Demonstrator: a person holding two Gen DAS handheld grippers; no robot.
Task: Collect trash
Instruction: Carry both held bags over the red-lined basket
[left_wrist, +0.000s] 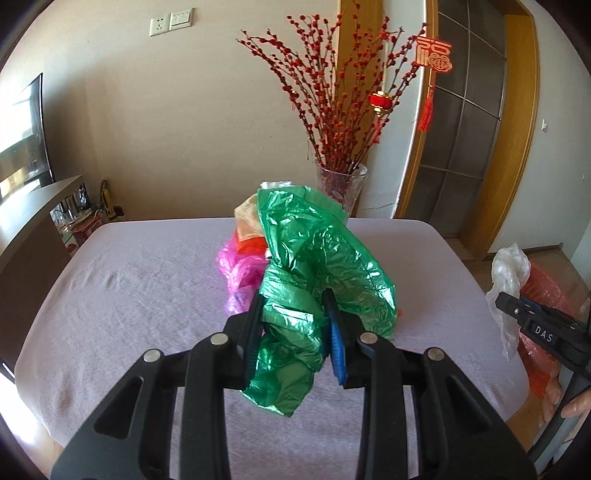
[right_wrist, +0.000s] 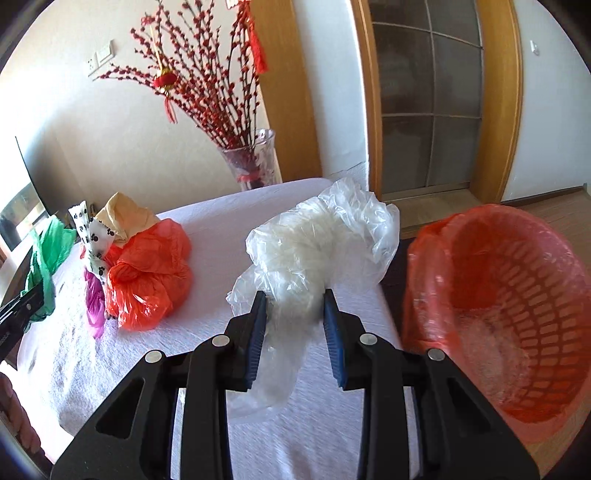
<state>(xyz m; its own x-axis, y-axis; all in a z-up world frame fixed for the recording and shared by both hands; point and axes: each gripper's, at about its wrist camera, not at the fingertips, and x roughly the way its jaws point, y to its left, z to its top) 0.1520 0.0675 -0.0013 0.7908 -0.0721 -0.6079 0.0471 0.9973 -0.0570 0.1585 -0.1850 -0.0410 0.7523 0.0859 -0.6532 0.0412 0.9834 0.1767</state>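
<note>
My left gripper (left_wrist: 293, 308) is shut on a crumpled green plastic bag (left_wrist: 317, 266) and holds it above the table; the bag also shows at the far left of the right wrist view (right_wrist: 46, 254). My right gripper (right_wrist: 295, 306) is shut on a clear plastic bag (right_wrist: 317, 240) near the table's right edge; that bag also shows in the left wrist view (left_wrist: 508, 273). A red basket lined with a red bag (right_wrist: 506, 306) stands just right of the table. An orange bag (right_wrist: 149, 273), a pink bag (right_wrist: 94, 302), a beige bag (right_wrist: 123, 214) and paw-print paper (right_wrist: 90, 232) lie piled on the table.
The table has a pale lilac cloth (left_wrist: 147, 280). A glass vase of red branches (right_wrist: 255, 162) stands at its far edge. A dark cabinet (left_wrist: 26, 221) is to the left, a wooden-framed glass door (right_wrist: 432, 99) to the right.
</note>
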